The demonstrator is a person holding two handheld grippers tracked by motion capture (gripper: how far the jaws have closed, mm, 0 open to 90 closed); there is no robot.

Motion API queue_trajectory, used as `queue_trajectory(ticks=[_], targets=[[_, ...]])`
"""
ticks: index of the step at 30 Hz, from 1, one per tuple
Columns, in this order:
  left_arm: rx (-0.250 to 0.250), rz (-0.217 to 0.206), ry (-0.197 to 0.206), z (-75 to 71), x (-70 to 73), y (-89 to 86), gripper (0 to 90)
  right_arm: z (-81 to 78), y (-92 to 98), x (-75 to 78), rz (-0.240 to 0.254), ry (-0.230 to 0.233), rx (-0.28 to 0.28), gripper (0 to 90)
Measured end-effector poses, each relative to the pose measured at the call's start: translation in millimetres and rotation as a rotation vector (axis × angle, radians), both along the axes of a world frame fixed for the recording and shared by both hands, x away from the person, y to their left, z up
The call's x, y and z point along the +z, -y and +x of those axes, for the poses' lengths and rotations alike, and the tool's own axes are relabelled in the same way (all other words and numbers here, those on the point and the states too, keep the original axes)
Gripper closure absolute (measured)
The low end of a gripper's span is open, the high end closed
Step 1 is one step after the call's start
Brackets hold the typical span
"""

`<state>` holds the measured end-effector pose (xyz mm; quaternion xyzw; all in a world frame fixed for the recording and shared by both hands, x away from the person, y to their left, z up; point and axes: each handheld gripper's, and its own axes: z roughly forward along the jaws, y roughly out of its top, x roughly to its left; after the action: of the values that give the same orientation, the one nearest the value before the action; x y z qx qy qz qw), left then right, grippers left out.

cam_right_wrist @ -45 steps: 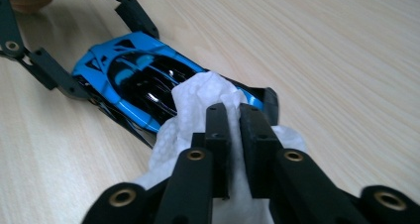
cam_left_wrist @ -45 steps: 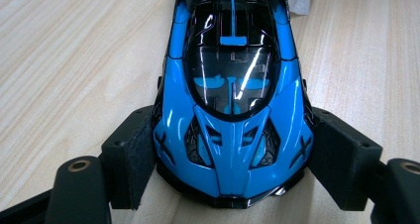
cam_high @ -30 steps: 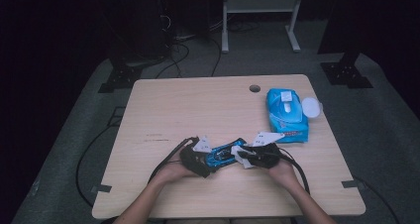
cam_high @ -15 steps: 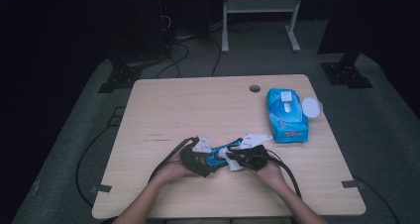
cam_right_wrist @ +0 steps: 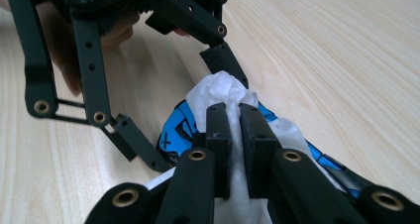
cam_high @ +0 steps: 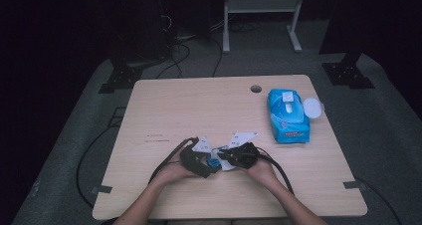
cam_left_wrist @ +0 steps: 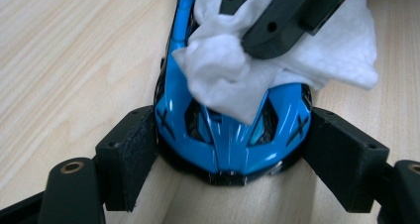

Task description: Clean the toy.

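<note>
A blue toy car [cam_left_wrist: 233, 140] sits on the table with my left gripper [cam_left_wrist: 233, 157] shut on it, one pad against each side of the car's end. My right gripper [cam_right_wrist: 235, 112] is shut on a crumpled white wipe [cam_right_wrist: 218, 87] and presses it down on the car's [cam_right_wrist: 181, 127] top. In the left gripper view the wipe [cam_left_wrist: 233, 80] covers the car's far half under the right gripper's black jaws. From the high view both grippers meet near the front of the table, left gripper [cam_high: 208, 161] and right gripper [cam_high: 224, 158] nose to nose.
A blue pack of wipes [cam_high: 287, 116] lies at the right of the wooden table [cam_high: 189, 110], its round white lid [cam_high: 312, 107] flipped open to the side. A cable hole [cam_high: 256, 89] is near the far edge. Cables trail from both grippers toward the front.
My right gripper has moved left with the wipe, closing the gap to the left gripper, and now rests over the car. The left hand has stayed put.
</note>
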<state>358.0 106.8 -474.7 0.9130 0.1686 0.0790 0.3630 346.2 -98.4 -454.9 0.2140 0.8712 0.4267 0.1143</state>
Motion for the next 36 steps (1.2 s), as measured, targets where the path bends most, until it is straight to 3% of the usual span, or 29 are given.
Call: queue_trajectory(ticks=[7, 12, 14, 18, 23, 26, 28, 29, 33, 36], targets=[[-0.012, 0.0, 0.018, -1.6, 0.8, 0.0, 24.7, 1.1, -0.8, -0.4, 0.0, -0.047, 0.024, 83.4], [-0.013, -0.003, 0.026, -2.0, 0.1, 1.1, 24.7, 0.4, -18.3, -5.9, 0.012, -0.101, 0.09, 83.8], [-0.015, -0.005, 0.023, -1.8, 0.0, 0.1, 24.8, 1.2, -26.1, -6.6, -0.007, -0.11, 0.108, 83.8], [-0.014, -0.014, 0.022, -0.9, -0.9, 0.2, 24.9, 3.9, -26.2, -3.3, -0.033, -0.091, 0.11, 83.8], [-0.016, -0.008, 0.022, -0.7, -0.5, 0.2, 24.9, 10.2, -7.7, 6.7, -0.063, -0.026, 0.029, 83.8], [-0.015, -0.011, 0.021, -0.5, -0.8, 1.3, 24.9, 13.3, 1.0, 8.0, -0.047, -0.037, 0.009, 83.9], [-0.014, -0.009, 0.021, -0.4, -0.6, 1.8, 24.9, 11.9, -1.1, 6.8, -0.051, -0.037, 0.017, 83.9], [-0.013, -0.008, 0.02, -0.6, -0.5, 1.9, 24.9, 7.6, -9.5, 2.2, -0.043, -0.057, 0.059, 83.9], [-0.015, -0.005, 0.022, -0.9, -0.2, 0.9, 24.9, 0.0, -26.2, -5.3, -0.025, -0.085, 0.113, 83.8], [-0.015, -0.007, 0.022, -1.1, -0.4, 0.6, 24.9, 0.0, -27.1, -3.8, -0.037, -0.082, 0.119, 83.8]])
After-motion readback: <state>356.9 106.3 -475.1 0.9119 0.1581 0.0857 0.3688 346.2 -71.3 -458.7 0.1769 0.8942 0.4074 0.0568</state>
